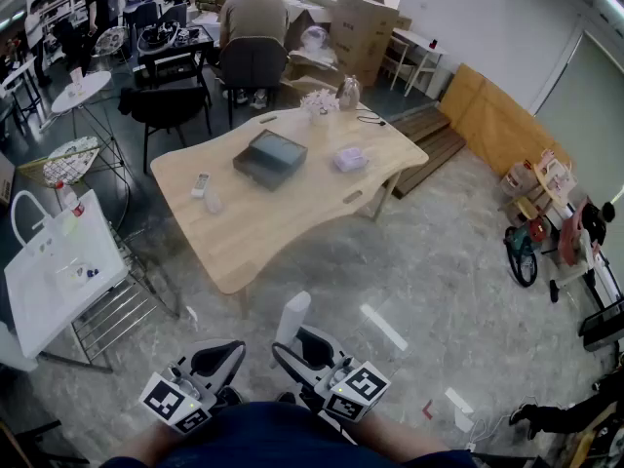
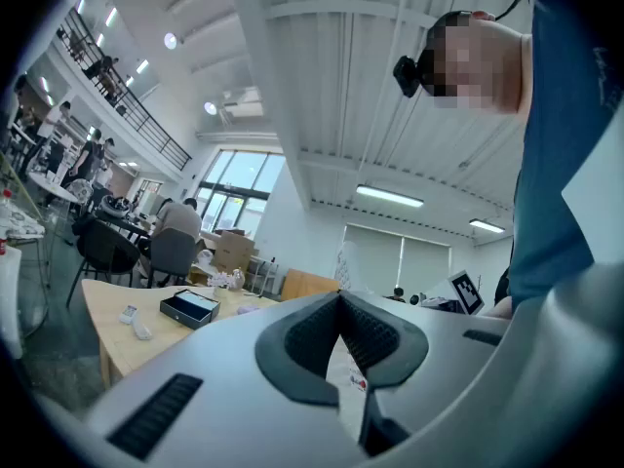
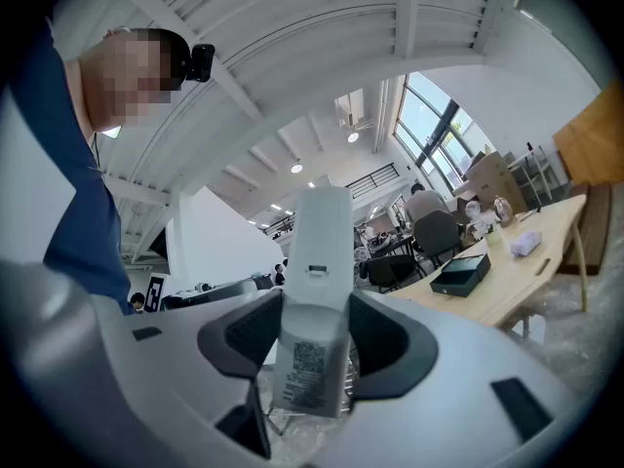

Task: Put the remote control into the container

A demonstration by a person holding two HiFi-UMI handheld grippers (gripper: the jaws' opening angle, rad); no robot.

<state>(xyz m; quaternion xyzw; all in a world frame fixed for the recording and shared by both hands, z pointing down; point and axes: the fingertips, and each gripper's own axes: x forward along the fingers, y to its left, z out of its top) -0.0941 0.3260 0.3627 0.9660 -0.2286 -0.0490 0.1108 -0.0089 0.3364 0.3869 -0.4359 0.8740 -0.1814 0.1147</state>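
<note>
So the right gripper (image 3: 313, 331) is clamped on a slim white remote control (image 3: 322, 232), the left gripper (image 2: 341, 331) has its jaws together, and the dark rectangular container (image 1: 270, 157) sits on the pale wooden table (image 1: 255, 234)

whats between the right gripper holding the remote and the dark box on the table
Head view: only grey floor, then a bare stretch of wooden table, between the right gripper and the dark box.
</note>
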